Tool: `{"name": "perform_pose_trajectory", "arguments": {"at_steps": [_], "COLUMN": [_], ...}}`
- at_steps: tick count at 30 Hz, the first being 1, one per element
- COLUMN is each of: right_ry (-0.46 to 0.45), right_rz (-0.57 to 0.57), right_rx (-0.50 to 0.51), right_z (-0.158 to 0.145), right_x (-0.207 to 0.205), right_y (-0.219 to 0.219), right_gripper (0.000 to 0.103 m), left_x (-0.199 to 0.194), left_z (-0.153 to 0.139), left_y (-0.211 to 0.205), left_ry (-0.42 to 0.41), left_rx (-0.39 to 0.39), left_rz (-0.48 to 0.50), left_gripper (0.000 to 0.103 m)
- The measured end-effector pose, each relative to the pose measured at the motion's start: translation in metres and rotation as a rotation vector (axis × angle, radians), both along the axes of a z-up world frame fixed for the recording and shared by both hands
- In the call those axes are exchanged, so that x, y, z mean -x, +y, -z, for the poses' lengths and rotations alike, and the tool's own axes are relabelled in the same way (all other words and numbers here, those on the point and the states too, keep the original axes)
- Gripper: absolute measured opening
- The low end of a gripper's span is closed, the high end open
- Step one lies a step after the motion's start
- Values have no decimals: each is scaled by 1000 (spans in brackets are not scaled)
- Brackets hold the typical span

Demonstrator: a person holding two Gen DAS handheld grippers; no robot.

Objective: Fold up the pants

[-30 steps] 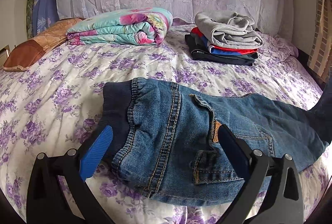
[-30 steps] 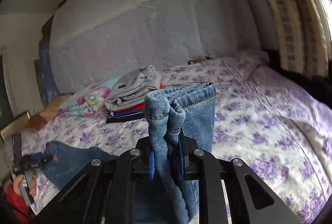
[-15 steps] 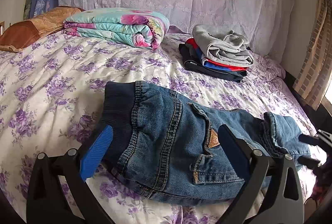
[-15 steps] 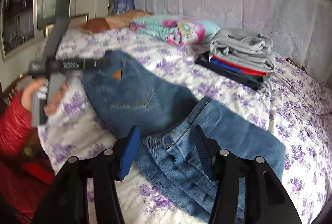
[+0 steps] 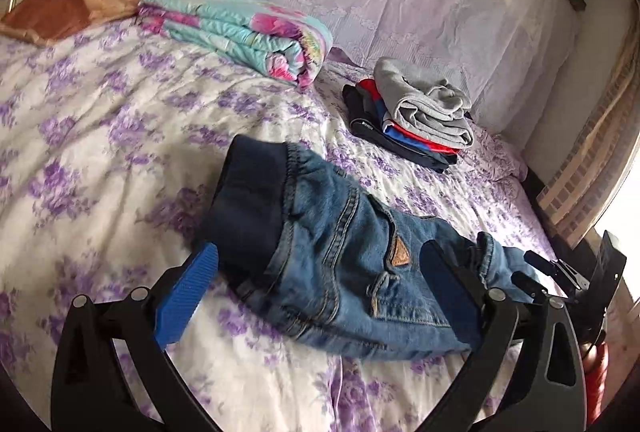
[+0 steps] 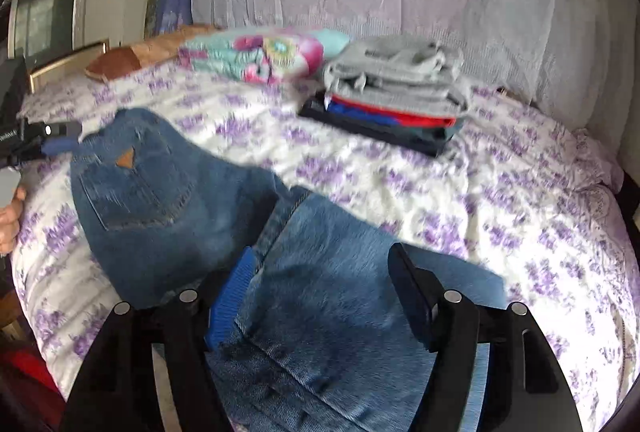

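Note:
Blue denim pants (image 5: pixel 340 264) lie on the bed, dark waistband to the left, back pocket with a tan patch up. The legs are folded back over themselves; the folded legs lie in the right wrist view (image 6: pixel 340 292), the seat beside them (image 6: pixel 152 192). My left gripper (image 5: pixel 316 288) is open and empty, straddling the seat just above it. My right gripper (image 6: pixel 324 292) is open over the folded legs, holding nothing. It also shows in the left wrist view (image 5: pixel 560 272) at the pants' right end.
A stack of folded clothes (image 5: pixel 416 120) with a grey top lies at the back of the bed, a rolled floral quilt (image 5: pixel 240 32) to its left, a brown pillow (image 5: pixel 68 8) at far left. The bed's edge and curtain (image 5: pixel 592 160) are at right.
My right gripper carried the leg ends over toward the seat, opened and let them go. The legs now lie folded on the pants. My left gripper stayed open and shifted slightly.

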State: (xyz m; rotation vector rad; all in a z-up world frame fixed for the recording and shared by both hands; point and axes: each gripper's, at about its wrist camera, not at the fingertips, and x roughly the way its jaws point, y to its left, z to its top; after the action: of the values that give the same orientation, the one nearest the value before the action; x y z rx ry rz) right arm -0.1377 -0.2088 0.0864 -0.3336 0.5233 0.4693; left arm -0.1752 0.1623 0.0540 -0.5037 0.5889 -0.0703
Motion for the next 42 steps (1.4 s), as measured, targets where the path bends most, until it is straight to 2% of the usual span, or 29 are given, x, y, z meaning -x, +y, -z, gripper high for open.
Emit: {"name": "perform_pose_trajectory", "arguments": {"at_steps": [1,3,5,6,7,9,10,13,16,25,28,30,31,32,33,34,37,42], "right_ry": [-30,-26,144,134,142,121,80,14,-10,262,275,255,249,250,260,281,353,339], "right_rz": [12,20,16,9,8,-2,2,44,109,276,304,324,326,325,320,313,307,298], "right_rx": [2,24,125,120,88,13,-28,-119,-224,-631,-719,-721,-705,-684,-659,-637,-602,-623], "right_z": [-6,-2,35,50,48,37,33,21,15,50,57,57,56,55,55,56,63,64], "right_x": [5,4,-20,-24,-25,-18,-12,2,2,-36,-36,-32,-32,-32,-33,-36,-48,-44], "right_y": [-4,-12,-9,-9,-13,-24,-31,-58,-93,-178,-191,-194,-191,-188,-183,-179,-171,-174], "right_gripper": [81,96,100,100,99,99,99,99,99,99,99,99,99,99,99,99,99,99], "left_x": [7,18,23,21,18,11,5,-13,-30,-37,-44,-42,-40,-37,-35,-33,-29,-26], "left_z": [2,7,15,19,22,24,24,28,29,30,31,30,30,30,31,34,38,26], "left_y": [11,27,40,43,42,36,31,21,14,21,24,24,25,25,26,30,39,32], "left_ry": [16,34,59,75,89,117,127,151,174,151,127,104,90,86,91,91,75,44], "left_rx": [66,168,273,316,332,317,307,347,346,398,395,395,391,379,367,372,425,375], "left_rz": [-1,-21,-29,-17,-12,-23,-16,24,-3,-65,-70,-77,-88,-111,-133,-146,-124,-122], "left_gripper": [98,98,98,98,98,98,98,98,98,98,98,98,93,74,64,47,40,35]}}
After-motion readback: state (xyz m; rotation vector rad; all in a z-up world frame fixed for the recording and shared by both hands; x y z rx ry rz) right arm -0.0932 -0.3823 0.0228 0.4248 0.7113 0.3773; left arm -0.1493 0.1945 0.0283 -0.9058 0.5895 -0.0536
